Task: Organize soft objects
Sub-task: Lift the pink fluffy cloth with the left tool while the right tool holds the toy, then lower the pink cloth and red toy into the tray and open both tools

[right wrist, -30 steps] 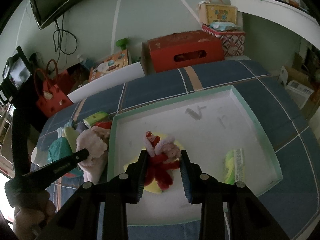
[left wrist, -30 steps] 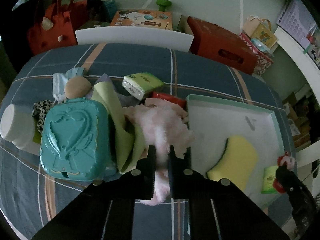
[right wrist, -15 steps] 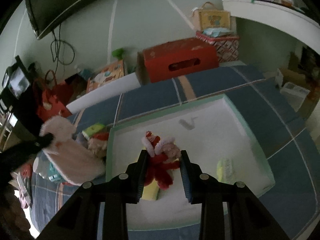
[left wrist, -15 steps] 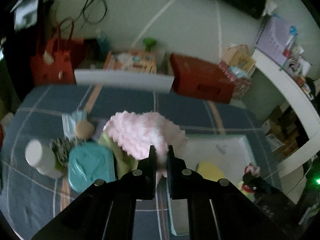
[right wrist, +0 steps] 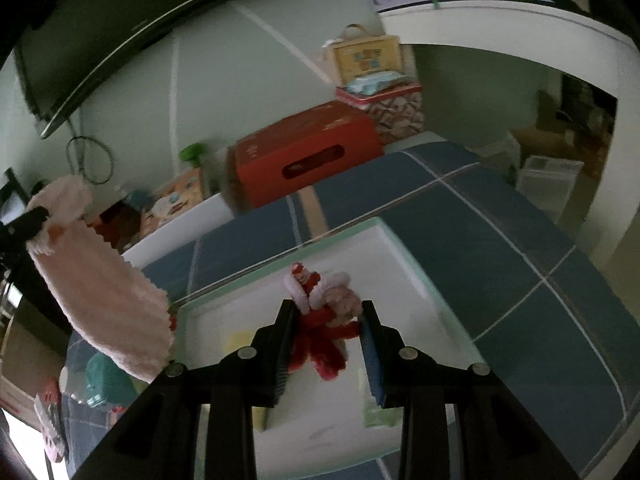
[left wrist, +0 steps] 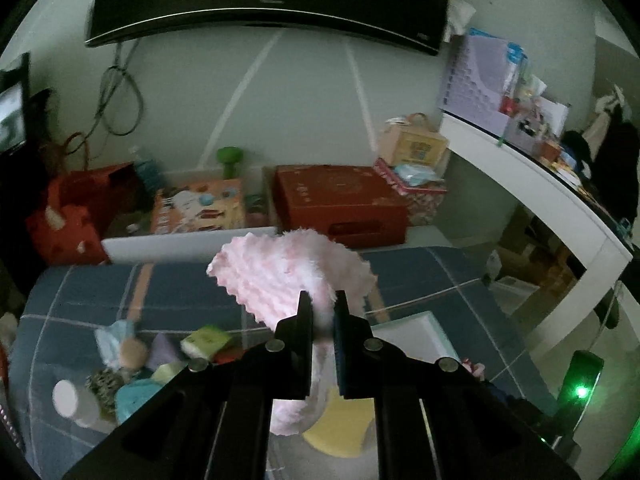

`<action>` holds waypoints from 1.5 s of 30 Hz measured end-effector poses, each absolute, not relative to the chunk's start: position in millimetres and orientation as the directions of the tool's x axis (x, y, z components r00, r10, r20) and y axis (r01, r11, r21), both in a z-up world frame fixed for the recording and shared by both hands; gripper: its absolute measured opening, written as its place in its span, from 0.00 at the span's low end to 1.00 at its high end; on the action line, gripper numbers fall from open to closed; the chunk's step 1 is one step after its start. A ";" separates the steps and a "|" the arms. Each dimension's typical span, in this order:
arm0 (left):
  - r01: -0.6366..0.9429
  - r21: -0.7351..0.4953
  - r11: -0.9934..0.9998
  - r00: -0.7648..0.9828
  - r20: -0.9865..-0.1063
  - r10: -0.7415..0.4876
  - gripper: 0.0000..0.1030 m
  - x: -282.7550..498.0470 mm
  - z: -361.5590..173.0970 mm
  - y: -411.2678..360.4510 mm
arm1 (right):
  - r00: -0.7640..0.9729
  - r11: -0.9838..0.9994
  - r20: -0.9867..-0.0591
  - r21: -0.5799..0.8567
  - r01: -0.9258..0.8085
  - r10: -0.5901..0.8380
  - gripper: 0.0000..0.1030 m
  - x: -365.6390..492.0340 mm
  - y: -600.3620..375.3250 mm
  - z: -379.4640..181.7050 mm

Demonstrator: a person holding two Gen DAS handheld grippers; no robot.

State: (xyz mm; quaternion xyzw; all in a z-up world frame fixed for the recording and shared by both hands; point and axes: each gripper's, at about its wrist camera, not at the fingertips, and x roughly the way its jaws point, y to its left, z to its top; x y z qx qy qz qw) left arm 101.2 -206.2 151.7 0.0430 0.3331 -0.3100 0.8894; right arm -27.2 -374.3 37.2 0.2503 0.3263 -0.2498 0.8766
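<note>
Both tongs grip — left tongs pink cloth, right tongs red doll — over the tray

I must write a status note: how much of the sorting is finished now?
Done: a yellow sponge and a green packet lie in the white tray. In hand: the left gripper holds a pink fluffy cloth in the air; the right gripper holds a red plush toy over the tray. Left: the pile beside the tray.
</note>
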 end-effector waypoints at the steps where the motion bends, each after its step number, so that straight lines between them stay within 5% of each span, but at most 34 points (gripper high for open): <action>1: 0.590 -0.123 0.798 0.583 -0.618 -0.527 0.09 101.3 150.6 -214.3 | 0.660 0.744 -0.697 0.277 0.608 -0.280 0.32 -28.1 -378.0 36.1; 10: 0.637 0.003 0.771 0.626 -0.586 -0.515 0.09 99.2 121.1 -268.2 | 0.632 0.721 -0.722 0.275 0.636 -0.282 0.32 -23.0 -399.7 16.9; 25: 0.539 0.010 0.842 0.482 -0.824 -0.298 0.12 149.7 -3.0 -262.1 | 0.557 0.727 -0.791 0.224 0.649 -0.254 0.35 -13.2 -403.5 -9.7; 26: 0.538 -0.002 0.843 0.467 -0.832 -0.300 0.15 149.4 -2.5 -261.1 | 0.556 0.728 -0.790 0.219 0.649 -0.259 0.35 -13.1 -403.0 -8.6; 29: 0.525 -0.027 0.851 0.456 -0.835 -0.308 0.61 148.6 8.3 -256.2 | 0.562 0.732 -0.780 0.209 0.649 -0.276 0.44 -13.5 -401.1 -1.9; 30: 0.521 -0.039 0.853 0.457 -0.831 -0.317 0.66 148.9 11.8 -253.2 | 0.565 0.734 -0.775 0.205 0.648 -0.283 0.56 -14.0 -400.0 0.9; 35: 0.484 -0.004 0.875 0.491 -0.826 -0.276 0.71 142.2 29.5 -236.7 | 0.563 0.745 -0.763 0.166 0.646 -0.318 0.70 -12.5 -394.9 10.5; 40: 0.415 0.061 0.908 0.547 -0.814 -0.195 0.83 138.5 30.1 -209.0 | 0.525 0.747 -0.783 0.119 0.653 -0.334 0.97 -8.5 -393.0 7.1; 45: 0.327 0.073 0.942 0.569 -0.811 -0.135 0.88 142.8 24.0 -172.0 | 0.520 0.754 -0.780 0.098 0.650 -0.347 1.00 -6.7 -387.9 8.4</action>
